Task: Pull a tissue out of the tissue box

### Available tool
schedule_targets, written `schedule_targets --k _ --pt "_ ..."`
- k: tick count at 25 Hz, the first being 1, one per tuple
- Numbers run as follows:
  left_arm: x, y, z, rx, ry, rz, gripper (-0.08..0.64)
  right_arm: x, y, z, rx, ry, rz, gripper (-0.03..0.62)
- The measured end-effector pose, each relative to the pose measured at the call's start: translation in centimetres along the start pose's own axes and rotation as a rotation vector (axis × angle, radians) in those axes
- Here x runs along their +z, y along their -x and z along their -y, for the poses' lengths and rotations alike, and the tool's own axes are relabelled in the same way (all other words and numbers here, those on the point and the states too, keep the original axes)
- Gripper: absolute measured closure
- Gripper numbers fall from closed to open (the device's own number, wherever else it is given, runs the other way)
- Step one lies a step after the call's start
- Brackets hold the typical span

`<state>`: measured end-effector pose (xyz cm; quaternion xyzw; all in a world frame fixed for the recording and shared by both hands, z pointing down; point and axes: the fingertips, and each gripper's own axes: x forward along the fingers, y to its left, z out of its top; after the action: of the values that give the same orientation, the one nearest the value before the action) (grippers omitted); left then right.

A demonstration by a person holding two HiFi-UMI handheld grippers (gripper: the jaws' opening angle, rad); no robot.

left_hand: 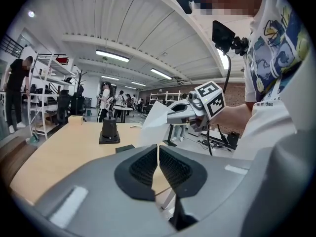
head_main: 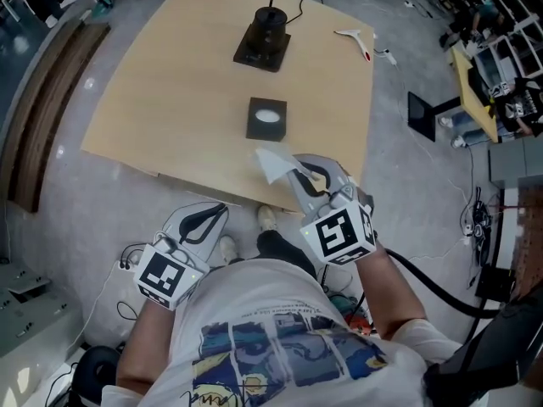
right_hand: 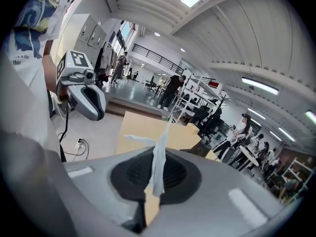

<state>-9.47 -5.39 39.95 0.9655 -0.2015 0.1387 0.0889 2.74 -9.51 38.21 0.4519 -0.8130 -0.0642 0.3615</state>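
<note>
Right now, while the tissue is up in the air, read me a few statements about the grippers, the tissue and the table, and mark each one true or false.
1. The right gripper is shut on a white tissue. True.
2. The tissue is tucked into the tissue box. False: it hangs clear of the box, over the table's near edge.
3. The left gripper holds a second tissue. False: its jaws are together with nothing between them.
4. The tissue box sits on the wooden table. True.
5. The black stand is nearer to the person than the tissue box. False: it stands beyond the box.
</note>
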Motion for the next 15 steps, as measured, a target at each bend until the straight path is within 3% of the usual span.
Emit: schedule_targets --k 15 --pt "-1.0 1.9 1.4 -0.035 -0.016 -0.017 0.545 1.0 3.4 -2.9 -0.031 -0.049 0.025 0.589"
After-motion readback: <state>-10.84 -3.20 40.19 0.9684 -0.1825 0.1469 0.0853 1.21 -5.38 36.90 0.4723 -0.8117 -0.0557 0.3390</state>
